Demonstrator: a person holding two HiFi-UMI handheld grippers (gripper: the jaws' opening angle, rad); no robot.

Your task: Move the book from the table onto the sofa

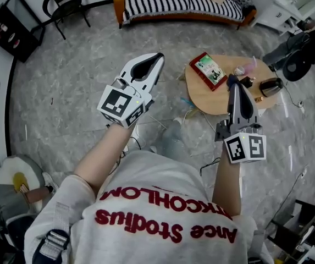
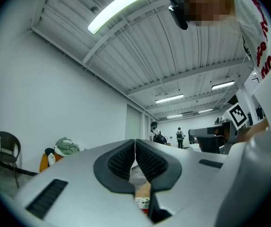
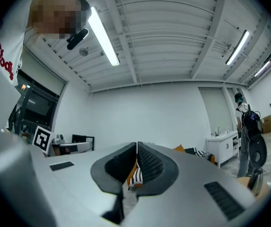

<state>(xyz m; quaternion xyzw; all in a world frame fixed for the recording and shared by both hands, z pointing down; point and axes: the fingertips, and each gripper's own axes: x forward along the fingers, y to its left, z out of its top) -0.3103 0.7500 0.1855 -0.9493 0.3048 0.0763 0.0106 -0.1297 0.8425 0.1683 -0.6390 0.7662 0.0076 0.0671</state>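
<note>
As the book [image 1: 208, 70] lies on the table [image 1: 209, 102], the right tool [image 1: 235, 87] hangs beside.

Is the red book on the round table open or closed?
Closed: the book lies flat on the table, its front cover facing up, no pages spread.

Open grey floor [image 1: 91, 76] lies btwn the round table [image 1: 201, 100] and the striped sofa [image 1: 179, 1], a wide lane w/ nothing standing in it. The table's right half is crowded: a dark kettle [image 1: 271, 86] and small items sit near the red book [image 1: 208, 70]; its near-left part is bare. A black chair [image 1: 64, 1] stands left of the sofa. A white cabinet [image 1: 278, 7] and dark equipment [image 1: 297, 56] hem in the right side. Thin cables [image 1: 193, 114] trail on the floor by the table.
</note>
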